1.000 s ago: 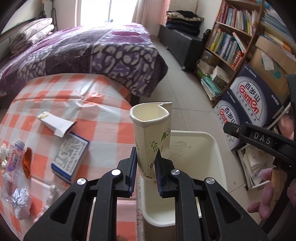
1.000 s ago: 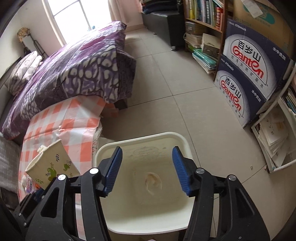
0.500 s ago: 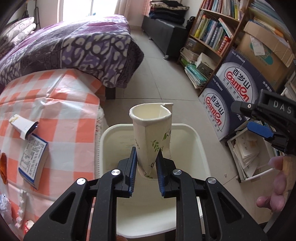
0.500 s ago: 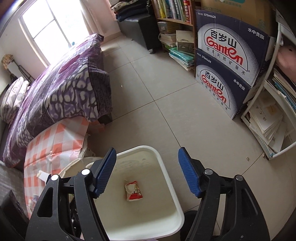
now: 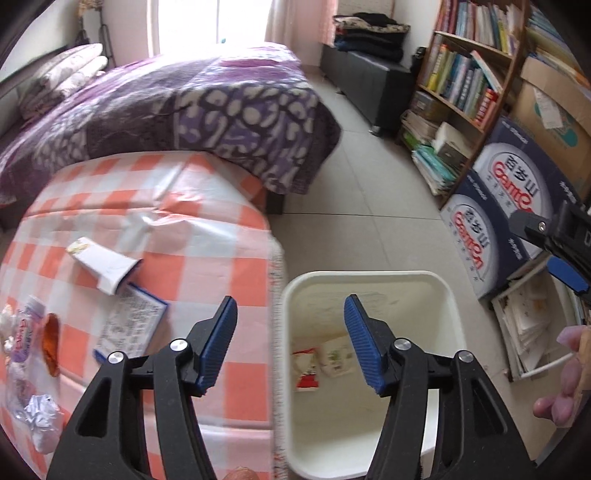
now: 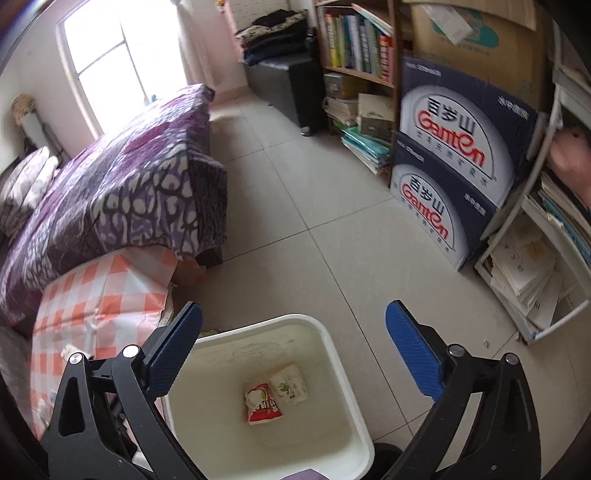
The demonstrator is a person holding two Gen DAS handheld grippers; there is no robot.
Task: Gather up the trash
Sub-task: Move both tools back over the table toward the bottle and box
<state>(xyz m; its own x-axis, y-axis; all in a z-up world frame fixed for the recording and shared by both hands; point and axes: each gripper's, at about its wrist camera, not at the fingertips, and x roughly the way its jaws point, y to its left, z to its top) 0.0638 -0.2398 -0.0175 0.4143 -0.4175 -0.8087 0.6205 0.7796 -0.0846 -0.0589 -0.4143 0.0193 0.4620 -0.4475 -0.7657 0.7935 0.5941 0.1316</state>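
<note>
Right wrist: cup [image 6: 289, 384] flat in bin [image 6: 343, 363].

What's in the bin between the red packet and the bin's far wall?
The squashed paper cup lies beside the red packet, on the side nearer the bin far wall, best shown in the right wrist view.

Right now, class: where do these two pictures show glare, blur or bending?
Left wrist view: window blown out white, checked tablecloth smeared by motion, bookshelf curved. Right wrist view: window glares, tile lines bow, bin sharp.
</note>
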